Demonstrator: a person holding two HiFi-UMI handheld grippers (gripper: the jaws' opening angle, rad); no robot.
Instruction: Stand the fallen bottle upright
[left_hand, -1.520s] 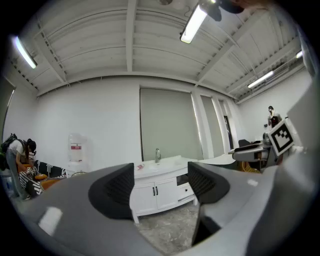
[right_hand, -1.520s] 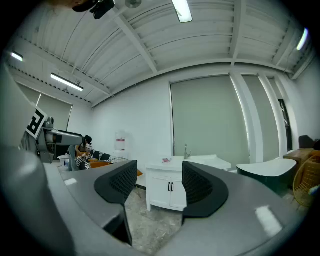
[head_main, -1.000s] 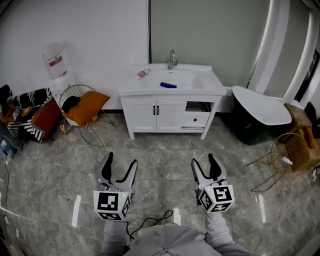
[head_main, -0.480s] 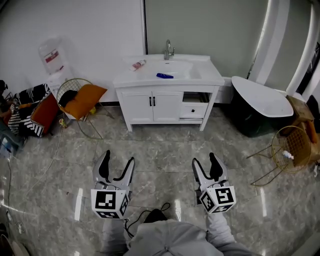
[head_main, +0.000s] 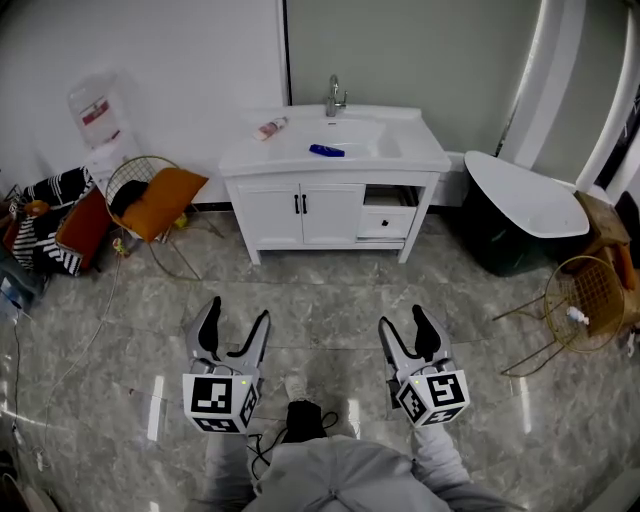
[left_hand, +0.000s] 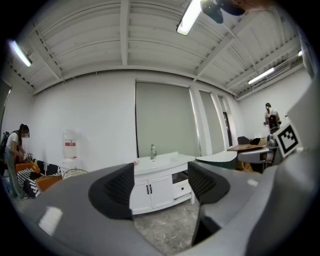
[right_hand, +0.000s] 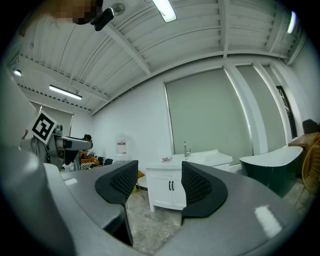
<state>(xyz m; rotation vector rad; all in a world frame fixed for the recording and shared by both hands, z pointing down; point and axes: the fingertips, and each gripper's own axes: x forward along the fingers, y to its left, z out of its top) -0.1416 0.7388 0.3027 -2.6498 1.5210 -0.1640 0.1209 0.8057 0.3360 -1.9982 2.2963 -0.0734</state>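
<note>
Pale bottle (fallen), far beyond left tongs

The left tongs stood with jaws apart and empty, framing a white sink cabinet with its tap across the grey floor

- No words or numbers can be read anywhere.
- The water jug has a red label, too small to read.
- The bottle has a pink label, too blurry.
- The left cube and the right cube show only black and white squares.
</note>
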